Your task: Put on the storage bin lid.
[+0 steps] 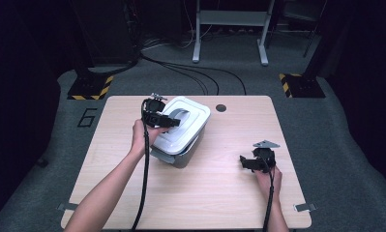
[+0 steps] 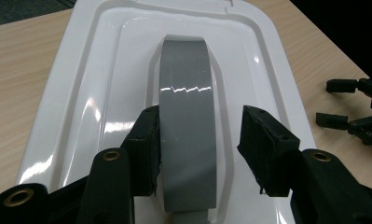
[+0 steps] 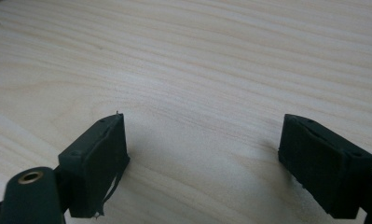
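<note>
Two grippers, one white box with a grey handle

Two parts of the scene are hard to read. In the high view the left gripper (image 1: pixel 173 121) covers the middle of the lid, so the handle there is almost hidden, and the lower wall of the box is dark and small. In the left gripper view the lid (image 2: pixel 104 79) is cut off at the bottom edge, and the near end of the handle (image 2: pixel 188 130) goes under the jaws.

The box (image 1: pixel 181 133) stands on the far left part of the table (image 1: pixel 205 193). Its lid is white, glossy plastic, rectangular with rounded corners and stepped ridges around a sunken middle. The handle is a flat grey band, smooth and slightly shiny, arched along the lid.

The left gripper (image 2: pixel 200 149) has its jaws on both sides of this handle. One black pad is touching or nearly touching the band; the other stands clearly apart, so nothing is gripped.

The right gripper (image 1: pixel 246 162) is well apart from the box, over bare table at the right. Its jaws (image 3: pixel 202 158) are wide with only pale wood grain between them. The pads are matte black blocks.
</note>
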### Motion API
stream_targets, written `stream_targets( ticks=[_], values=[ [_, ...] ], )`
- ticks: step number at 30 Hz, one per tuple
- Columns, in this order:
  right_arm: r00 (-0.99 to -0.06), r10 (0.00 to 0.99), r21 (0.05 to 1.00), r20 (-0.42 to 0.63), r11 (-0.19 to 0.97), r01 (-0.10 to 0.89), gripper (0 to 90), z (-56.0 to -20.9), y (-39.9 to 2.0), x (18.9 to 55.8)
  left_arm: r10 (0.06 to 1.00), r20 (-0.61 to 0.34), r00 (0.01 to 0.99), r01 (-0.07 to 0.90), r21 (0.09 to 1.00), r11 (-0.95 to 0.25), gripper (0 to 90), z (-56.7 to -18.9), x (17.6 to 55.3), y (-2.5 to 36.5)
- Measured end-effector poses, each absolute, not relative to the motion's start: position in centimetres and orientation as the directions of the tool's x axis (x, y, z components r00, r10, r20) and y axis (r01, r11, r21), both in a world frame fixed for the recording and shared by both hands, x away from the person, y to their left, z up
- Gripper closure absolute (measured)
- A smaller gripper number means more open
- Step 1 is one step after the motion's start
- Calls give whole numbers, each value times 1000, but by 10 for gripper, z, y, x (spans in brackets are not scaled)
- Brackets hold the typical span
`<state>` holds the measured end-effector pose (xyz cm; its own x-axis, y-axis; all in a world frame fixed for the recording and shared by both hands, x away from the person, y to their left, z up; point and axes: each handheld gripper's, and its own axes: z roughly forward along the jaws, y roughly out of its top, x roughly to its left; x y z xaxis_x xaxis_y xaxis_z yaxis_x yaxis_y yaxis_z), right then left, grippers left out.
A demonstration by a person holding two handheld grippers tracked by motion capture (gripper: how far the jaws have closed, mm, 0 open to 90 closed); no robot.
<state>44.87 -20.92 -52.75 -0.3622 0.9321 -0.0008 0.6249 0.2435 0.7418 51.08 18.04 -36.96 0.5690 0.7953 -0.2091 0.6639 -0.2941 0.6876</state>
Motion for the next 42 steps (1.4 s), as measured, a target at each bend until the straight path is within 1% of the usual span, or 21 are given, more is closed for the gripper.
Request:
stream_targets(
  ticks=[1,3,7,11,13,16,24,30,34,39,42],
  values=[
    [-362,932,742,-1,243,625,144,-527,-209,449,795,-207,570,664,686,-298,512,-370,510,180],
    [-363,932,742,-1,244,625,144,-527,-209,449,794,-198,575,662,683,-309,572,-370,508,178],
    [-362,932,742,-1,244,625,144,-527,-209,449,790,-197,580,659,684,-313,577,-371,504,175],
    [-363,932,742,-1,244,625,144,-527,-209,449,786,-195,587,658,681,-322,550,-373,501,176],
    [-363,932,742,-1,244,625,144,-527,-209,449,787,-190,586,656,682,-324,523,-374,500,177],
    [-362,932,742,-1,244,625,144,-527,-209,449,790,-173,589,647,687,-331,442,-373,499,180],
    [-363,932,742,-1,244,625,144,-528,-209,449,781,-104,616,589,720,-368,301,-360,488,192],
    [-362,932,742,-1,244,625,144,-527,-209,449,785,-79,614,565,738,-368,211,-356,477,213],
    [-362,932,742,0,243,625,144,-527,-209,449,795,-65,603,558,746,-362,179,-354,469,232],
    [-362,932,742,-1,243,625,144,-527,-209,449,811,-31,585,554,746,-371,163,-356,460,256],
    [-362,932,742,-1,243,625,144,-528,-209,449,832,-29,555,560,753,-347,154,-363,454,269]
  ],
)
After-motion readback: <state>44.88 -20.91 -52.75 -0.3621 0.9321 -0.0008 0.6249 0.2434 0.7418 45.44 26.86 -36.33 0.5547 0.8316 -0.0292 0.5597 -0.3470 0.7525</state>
